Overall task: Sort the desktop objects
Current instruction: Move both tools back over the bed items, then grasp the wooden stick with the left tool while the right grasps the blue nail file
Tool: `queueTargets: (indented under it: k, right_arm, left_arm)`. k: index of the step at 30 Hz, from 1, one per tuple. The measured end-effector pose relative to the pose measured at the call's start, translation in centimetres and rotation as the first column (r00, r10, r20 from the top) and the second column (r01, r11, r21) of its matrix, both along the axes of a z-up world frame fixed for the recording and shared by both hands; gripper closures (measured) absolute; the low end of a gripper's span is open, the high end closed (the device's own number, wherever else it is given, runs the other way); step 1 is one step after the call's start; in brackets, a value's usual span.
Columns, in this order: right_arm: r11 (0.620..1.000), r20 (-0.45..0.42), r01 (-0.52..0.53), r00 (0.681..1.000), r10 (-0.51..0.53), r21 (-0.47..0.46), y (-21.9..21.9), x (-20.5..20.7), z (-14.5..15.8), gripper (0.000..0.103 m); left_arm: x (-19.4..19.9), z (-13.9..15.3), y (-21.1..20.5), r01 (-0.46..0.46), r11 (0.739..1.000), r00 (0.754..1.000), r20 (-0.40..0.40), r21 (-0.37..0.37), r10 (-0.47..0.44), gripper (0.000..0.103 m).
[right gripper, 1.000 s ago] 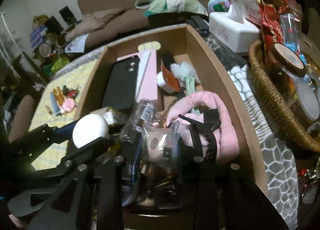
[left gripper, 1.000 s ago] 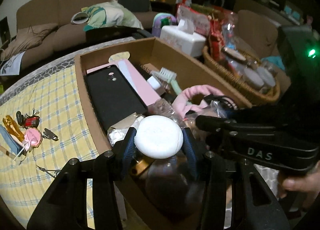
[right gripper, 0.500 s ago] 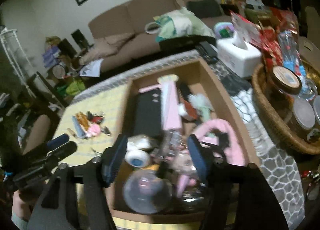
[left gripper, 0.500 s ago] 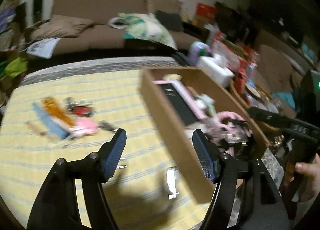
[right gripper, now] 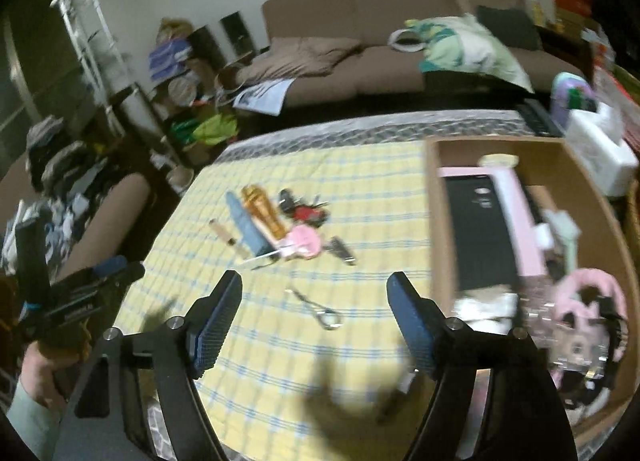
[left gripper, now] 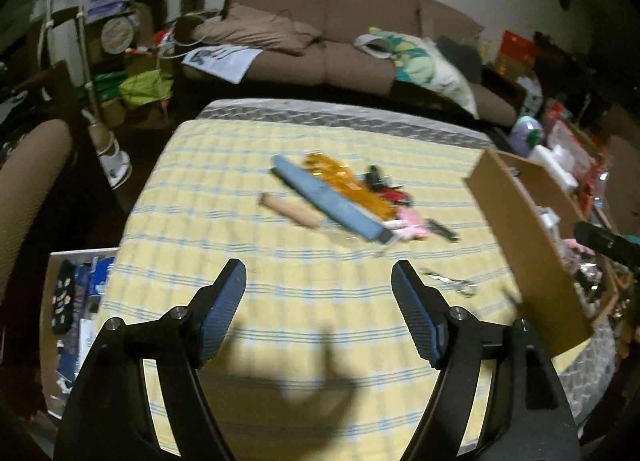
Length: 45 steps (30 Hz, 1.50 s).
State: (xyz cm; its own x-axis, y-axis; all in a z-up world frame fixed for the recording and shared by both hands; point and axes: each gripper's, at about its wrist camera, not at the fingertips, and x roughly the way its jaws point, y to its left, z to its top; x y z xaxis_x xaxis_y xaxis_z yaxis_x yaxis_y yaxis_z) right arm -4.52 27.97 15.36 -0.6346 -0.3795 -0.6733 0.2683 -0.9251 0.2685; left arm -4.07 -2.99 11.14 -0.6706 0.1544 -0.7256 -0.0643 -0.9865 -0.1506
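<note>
We are holding the left black two-finger gripper with blue ribbed pads (left gripper: 319, 281) angled downward, its jaws having just been opening and now standing wide with nothing between them. We are pointing the right black two-finger gripper with blue ribbed pads (right gripper: 314, 293) downward too, jaws likewise just opened wide and empty. Our left hand (right gripper: 38, 375) is gripping its handle at the right view's lower left.

One cardboard box (right gripper: 436, 221), one blue case (right gripper: 244, 227), one orange bottle (right gripper: 264, 215), one key bunch (right gripper: 304, 211), one tissue box (right gripper: 600, 153).
</note>
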Motion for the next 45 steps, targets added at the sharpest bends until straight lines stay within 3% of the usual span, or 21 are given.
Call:
queueTargets:
  k: [7, 15, 20, 25, 35, 38, 40, 42, 45]
  right_arm:
    - [0.996, 0.048, -0.069, 0.997, 0.066, 0.053, -5.8, -2.8, -3.6, 0.025]
    - [0.982, 0.055, -0.128, 0.991, 0.121, 0.138, -9.6, -6.8, -6.4, 0.026]
    - [0.984, 0.055, -0.122, 0.992, 0.115, 0.13, -10.5, -10.0, -7.6, 0.026]
    - [0.987, 0.065, -0.137, 0.989, 0.132, 0.078, -11.2, -13.6, -8.6, 0.042]
    - [0.973, 0.08, -0.226, 0.971, 0.223, 0.032, -14.8, -18.5, -9.8, 0.042]
    - [0.969, 0.061, -0.246, 0.967, 0.248, -0.039, -15.0, -17.8, -9.0, 0.042]
    - [0.961, 0.072, -0.27, 0.959, 0.274, -0.067, -15.5, -17.6, -9.0, 0.042]
    - [0.958, 0.085, -0.281, 0.955, 0.285, -0.055, -16.1, -17.4, -9.2, 0.042]
    - [0.951, 0.091, -0.308, 0.947, 0.309, -0.023, -17.4, -17.2, -9.6, 0.047]
  left_arm:
    - [-3.3, -3.0, -2.2, -0.027, 0.999, 0.999, 0.039, 0.03, 0.025, 0.03]
    - [-8.4, -6.3, -1.1, -0.026, 0.996, 0.997, 0.078, 0.082, 0.02, 0.03]
    - [-11.5, -8.4, -0.1, -0.019, 0.996, 0.995, 0.103, 0.085, 0.01, 0.03]
    - [-13.8, -10.0, 0.8, -0.003, 0.998, 0.992, 0.128, 0.057, -0.004, 0.03]
    - [-15.5, -11.2, 1.4, 0.054, 0.999, 0.989, 0.139, -0.003, -0.053, 0.03]
    - [-15.2, -11.3, 1.4, 0.088, 0.995, 0.987, 0.137, -0.048, -0.081, 0.043]
    - [-14.9, -11.1, 0.7, 0.1, 0.995, 0.984, 0.148, -0.025, -0.095, 0.046]
    - [-14.5, -10.8, -0.3, 0.103, 0.995, 0.981, 0.165, -0.002, -0.101, 0.054]
    - [-13.1, -10.3, -2.0, 0.108, 0.994, 0.98, 0.169, 0.002, -0.107, 0.056]
